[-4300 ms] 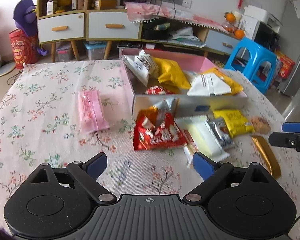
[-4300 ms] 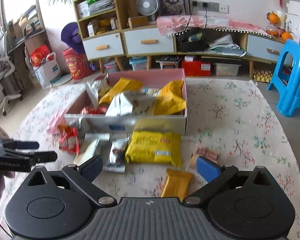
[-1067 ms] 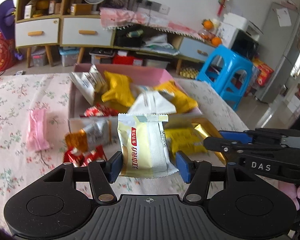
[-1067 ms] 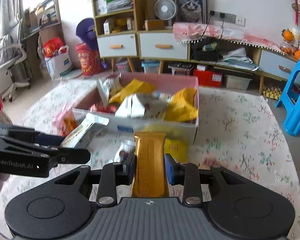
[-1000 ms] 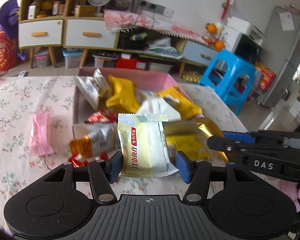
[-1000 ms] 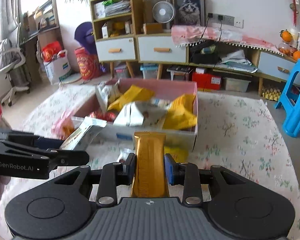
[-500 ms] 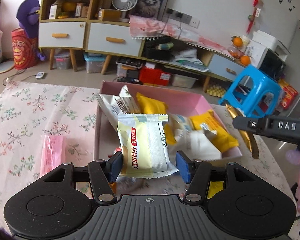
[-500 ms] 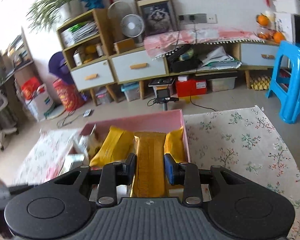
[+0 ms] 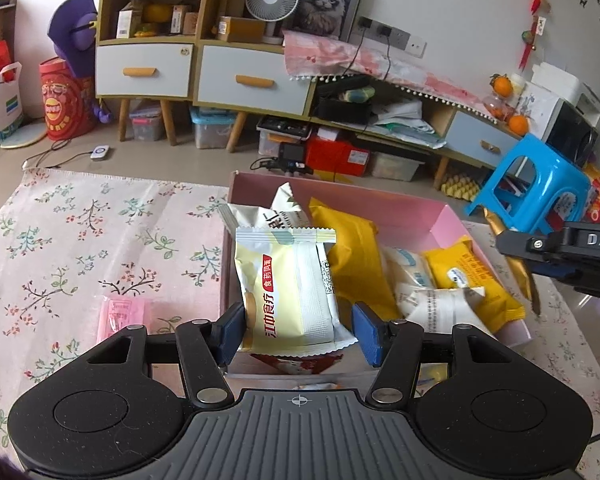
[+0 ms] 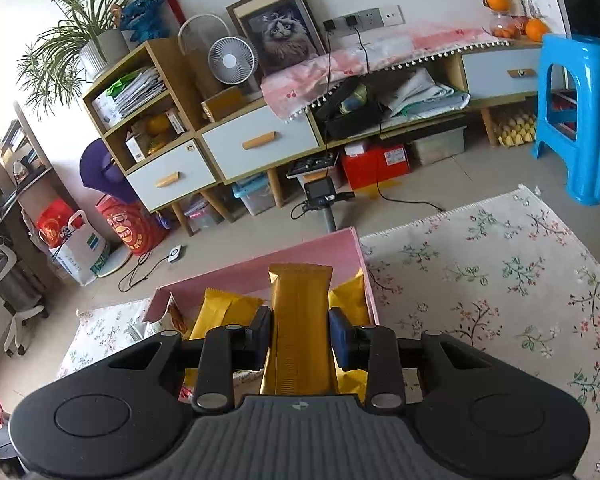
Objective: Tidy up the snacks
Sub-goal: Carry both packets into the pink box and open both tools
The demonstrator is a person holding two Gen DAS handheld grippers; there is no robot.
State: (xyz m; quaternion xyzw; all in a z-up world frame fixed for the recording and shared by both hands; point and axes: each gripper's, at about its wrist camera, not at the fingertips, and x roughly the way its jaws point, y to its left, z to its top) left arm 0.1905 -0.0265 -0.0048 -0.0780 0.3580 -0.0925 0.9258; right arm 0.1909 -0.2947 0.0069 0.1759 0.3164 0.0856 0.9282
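Floral-printed cloth over the tabletop [image 9: 60, 240], soft and woven, pale with small sprigs. On it a rectangular pink cardboard box [image 9: 380, 204], open-topped, thin-walled, heaped with crinkled foil and plastic packets. Inside: a puffy yellow pillow bag [image 9: 356, 252] leaning near the middle, white packets [image 9: 432, 304] with serrated ends to its right, another glossy yellow pack [image 9: 468, 276] against the right wall. Beside the box on the cloth, to its left, a flat pink packet [image 9: 122, 314], partly hidden by the tool.

Left tongs [image 9: 298, 330] over the box's near end, blue pads clamped on a cream-and-white snack packet [image 9: 288, 288], held upright, smooth film with a crimped top seal and a red label stripe. Right tongs [image 10: 300, 336] pressed shut on a long gold foil bar [image 10: 300, 320], narrow, ridged along its length, crimped at the far end, held over the box's right side above yellow packs; seen from the left camera as a slim gold strip [image 9: 520, 268] hanging from the black tool.
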